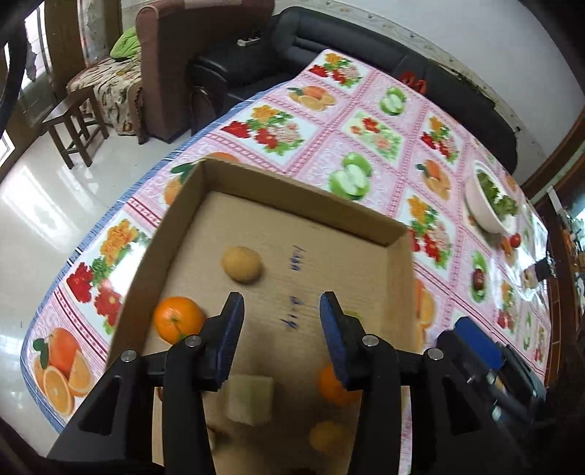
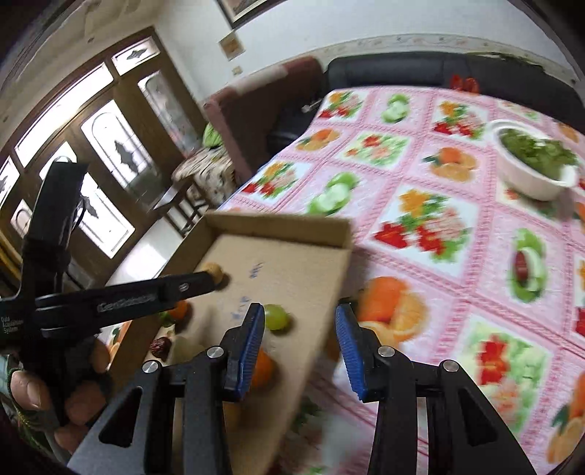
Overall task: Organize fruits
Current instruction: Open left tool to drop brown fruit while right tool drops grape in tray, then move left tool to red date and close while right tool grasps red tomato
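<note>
- Left wrist view: the left claw (image 1: 281, 310) hangs over the box (image 1: 299, 208), its blue pads apart with nothing between them, only bare cardboard below.
- Just under that claw lie a pale block (image 1: 252, 400), blurred and hard to name, an orange fruit (image 1: 334, 385) half hidden by the right-hand pad, and a yellowish fruit (image 1: 325, 434) nearest the lens.
- Further in, an orange (image 1: 177, 323) sits against the box's left wall, and a tan round fruit (image 1: 242, 263) lies alone near the middle of the floor, beside blue handwriting.
- Right wrist view: the right claw (image 2: 299, 321) stands with its pads apart and empty, straddling the box's right wall.
- A green grape (image 2: 276, 317) lies inside the box just beside the left pad; a dark red fruit (image 2: 161, 346), perhaps a date, lies at the near left by the box's wall.
- A hand (image 2: 33, 394) at the lower left grips the other tool, whose black arm reaches across the box.
- The box rests on the bench (image 1: 365, 120), which wears a pink cloth printed with fruit and flowers.
- Beyond, well apart from the box, a white bowl (image 2: 530, 179) of greens stands on the cloth.
- Farthest off are a black sofa (image 1: 329, 33) behind the bench and a brown armchair (image 1: 182, 44) by a small stool (image 1: 73, 124).
</note>
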